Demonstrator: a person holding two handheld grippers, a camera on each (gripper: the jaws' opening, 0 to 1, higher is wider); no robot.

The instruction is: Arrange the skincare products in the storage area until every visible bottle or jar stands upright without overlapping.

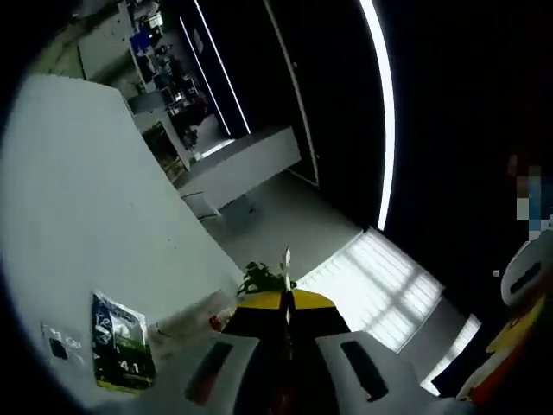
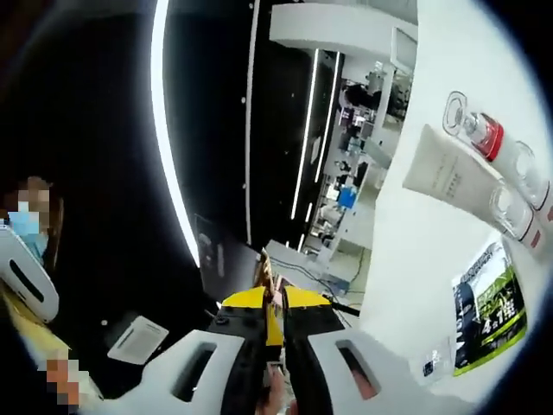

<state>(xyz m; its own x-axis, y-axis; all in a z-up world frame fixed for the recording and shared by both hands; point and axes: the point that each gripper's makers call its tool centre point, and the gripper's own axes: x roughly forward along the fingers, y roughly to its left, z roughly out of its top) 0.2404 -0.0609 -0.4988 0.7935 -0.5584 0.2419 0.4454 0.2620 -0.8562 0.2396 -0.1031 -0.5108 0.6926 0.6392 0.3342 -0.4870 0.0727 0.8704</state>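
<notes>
white table surface (image 1: 95,216) takes up the nine o'clock side of the left gripper view, tilted steeply because the camera is rolled. left gripper (image 1: 288,304) rises from six o'clock, its yellow-tipped jaws pressed together with nothing between them. just beside it, toward eight o'clock, a green and black sachet (image 1: 123,340) lies flat on the table, with a small white tag (image 1: 60,344) beside it. a small green plant (image 1: 262,277) sits right behind the jaw tips. part of the other gripper's white body (image 1: 525,278) shows at the three o'clock edge.

in the right gripper view the right gripper (image 2: 276,303) also rises from six o'clock, jaws closed, empty. the white table (image 2: 432,233) fills the three o'clock side. on it, near two o'clock, a cream tube (image 2: 449,173) lies on its side, touching a clear bottle with a red band (image 2: 479,130) that also lies flat. more clear rounded containers (image 2: 510,207) lie along the tube toward three o'clock; their exact shape is hard to tell. the green sachet (image 2: 491,316) lies at four o'clock, well apart from the tube. a person (image 2: 30,251) sits at nine o'clock.
</notes>
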